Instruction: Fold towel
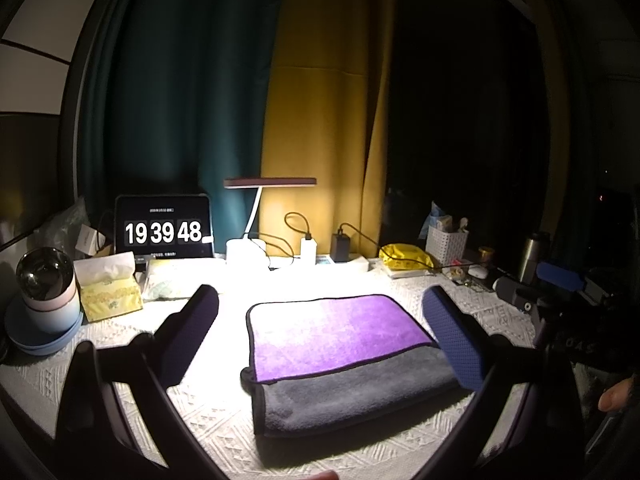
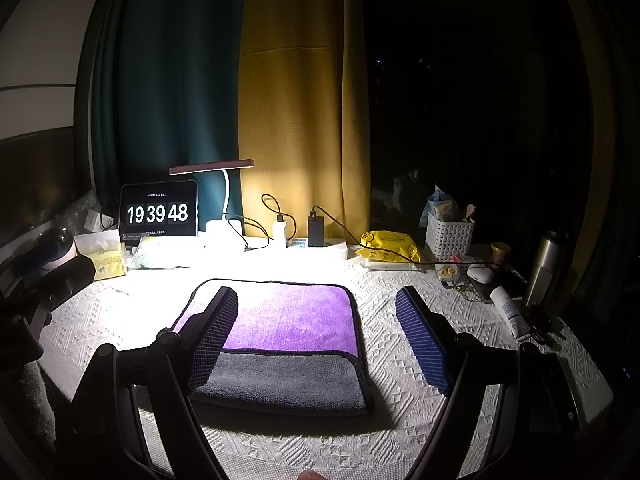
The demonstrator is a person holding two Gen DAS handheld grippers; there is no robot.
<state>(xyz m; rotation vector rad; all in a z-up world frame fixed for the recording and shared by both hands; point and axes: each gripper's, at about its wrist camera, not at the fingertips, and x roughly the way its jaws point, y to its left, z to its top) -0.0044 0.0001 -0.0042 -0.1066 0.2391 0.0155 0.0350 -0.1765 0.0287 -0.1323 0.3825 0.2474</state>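
Both the left tool [image 1: 320,332] and right tool [image 2: 316,336] are hovering spread apart, gripping nothing, since the towel [image 2: 280,344] is lying folded on the tabletop [image 2: 400,344] toward twelve o'clock.

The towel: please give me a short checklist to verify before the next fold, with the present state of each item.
1. Left gripper open and empty: ok.
2. Right gripper open and empty: ok.
3. Towel lies flat on the tablecloth, purple layer over grey: ok.
4. Edges lined up: not ok, a grey strip shows at the near side.
5. Space beside the towel free for the fingers: ok.
6. Cables and lamp stay behind the towel: ok.
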